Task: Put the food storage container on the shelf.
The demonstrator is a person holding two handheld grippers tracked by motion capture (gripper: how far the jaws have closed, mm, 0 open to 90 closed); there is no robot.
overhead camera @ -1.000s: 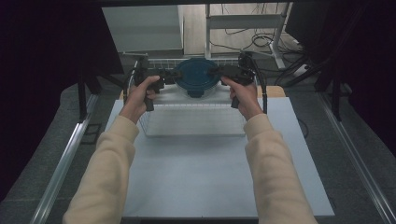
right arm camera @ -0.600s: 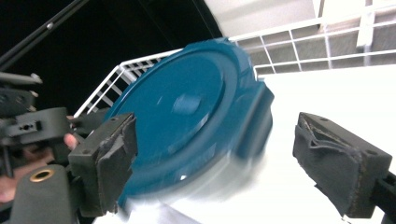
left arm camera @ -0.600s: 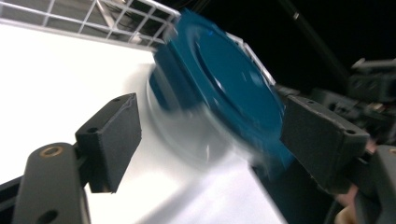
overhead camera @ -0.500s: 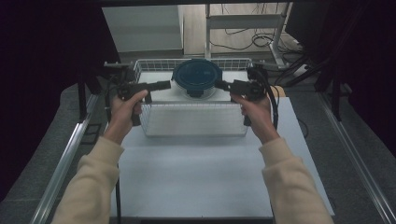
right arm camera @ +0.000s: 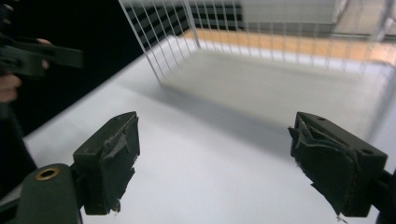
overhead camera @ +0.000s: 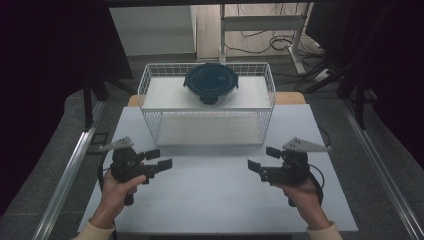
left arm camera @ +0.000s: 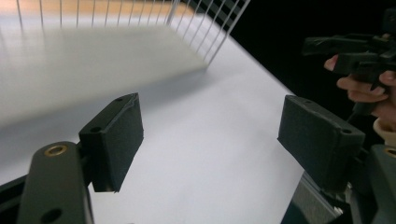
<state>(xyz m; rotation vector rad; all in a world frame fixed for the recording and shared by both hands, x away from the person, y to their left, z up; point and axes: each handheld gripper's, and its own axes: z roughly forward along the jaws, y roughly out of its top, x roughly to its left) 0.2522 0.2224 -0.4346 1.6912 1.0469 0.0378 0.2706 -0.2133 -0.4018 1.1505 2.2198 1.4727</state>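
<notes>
container on rack, hand-held grippers apart

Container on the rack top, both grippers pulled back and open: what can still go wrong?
1. The round container sits on the upper shelf of the wire rack, its front lid clip close to the shelf's front edge; a knock to the rack might shift it.
2. The right gripper has torn pads, so a re-grip may hold less surely.
3. The left gripper and the right both hover low over the table, near the rack's front.
</notes>
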